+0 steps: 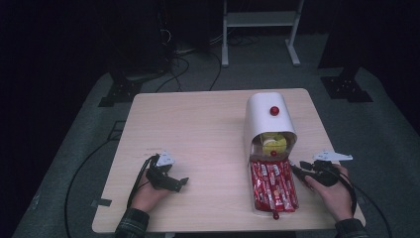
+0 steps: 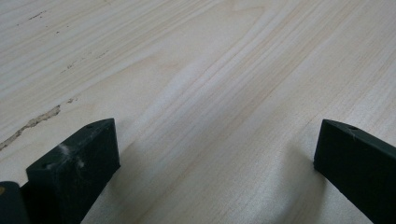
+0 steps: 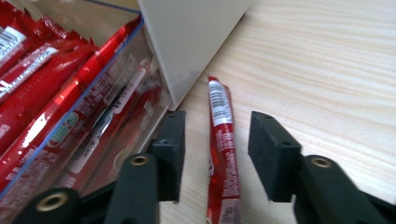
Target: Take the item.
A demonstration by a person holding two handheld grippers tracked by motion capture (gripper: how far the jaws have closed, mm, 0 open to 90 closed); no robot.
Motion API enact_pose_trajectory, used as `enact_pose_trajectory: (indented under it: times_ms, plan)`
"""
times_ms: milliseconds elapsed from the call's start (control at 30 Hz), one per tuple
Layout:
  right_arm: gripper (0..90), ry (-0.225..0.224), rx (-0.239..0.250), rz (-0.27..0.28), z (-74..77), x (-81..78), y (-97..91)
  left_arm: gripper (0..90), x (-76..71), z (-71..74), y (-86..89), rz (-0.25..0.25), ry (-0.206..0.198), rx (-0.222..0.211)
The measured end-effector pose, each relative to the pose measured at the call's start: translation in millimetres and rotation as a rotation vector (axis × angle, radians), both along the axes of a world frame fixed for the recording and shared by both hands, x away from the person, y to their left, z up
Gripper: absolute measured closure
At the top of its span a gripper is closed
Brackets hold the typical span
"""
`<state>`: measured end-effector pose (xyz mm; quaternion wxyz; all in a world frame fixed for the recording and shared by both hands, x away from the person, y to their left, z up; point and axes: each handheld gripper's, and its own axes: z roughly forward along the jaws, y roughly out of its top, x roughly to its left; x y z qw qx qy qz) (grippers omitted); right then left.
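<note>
A single red stick packet (image 3: 220, 107) lies flat on the wooden table (image 1: 198, 124), beside the clear drawer (image 3: 100, 109) full of the same red packets (image 1: 272, 188). My right gripper (image 3: 217, 140) is open, with one jaw on each side of that loose packet and a gap at both pads. In the high view the right gripper (image 1: 297, 168) sits just right of the drawer. The drawer is pulled out from a white rounded box (image 1: 270, 116) with a red knob (image 1: 274, 110). My left gripper (image 1: 181, 182) rests open on bare wood, its jaws (image 2: 215, 154) wide apart and holding nothing.
Something yellow (image 1: 274, 144) shows inside the box's open front. The drawer's own red knob (image 1: 275, 215) reaches close to the table's near edge. Bare tabletop spreads between the two hands and toward the far left. A white frame (image 1: 260, 20) stands on the floor beyond the table.
</note>
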<state>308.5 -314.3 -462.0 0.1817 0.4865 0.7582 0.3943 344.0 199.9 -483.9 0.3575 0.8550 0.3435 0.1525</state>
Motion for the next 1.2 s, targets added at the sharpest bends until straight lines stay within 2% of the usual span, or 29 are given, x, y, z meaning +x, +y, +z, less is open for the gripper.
enact_pose_trajectory:
  times_ms: [267, 433, 767, 1200]
  plan:
    - [35.7, -0.075, 0.000, -0.044, 4.3, -0.9, -10.3, 0.0, 0.0, 0.0, 0.0, 0.000, 0.000, 0.000]
    - [30.6, -0.094, -0.005, -0.075, 5.6, -1.3, -20.8, 0.0, 0.0, 0.0, 0.0, 0.000, 0.000, 0.000]
    - [27.8, -0.097, -0.023, -0.114, 4.2, -0.6, -36.2, 0.0, 0.0, 0.0, 0.0, 0.000, 0.000, 0.000]
    - [21.6, -0.037, -0.056, -0.161, -6.2, 5.4, -52.4, 0.0, 0.0, 0.0, 0.0, 0.000, 0.000, 0.000]
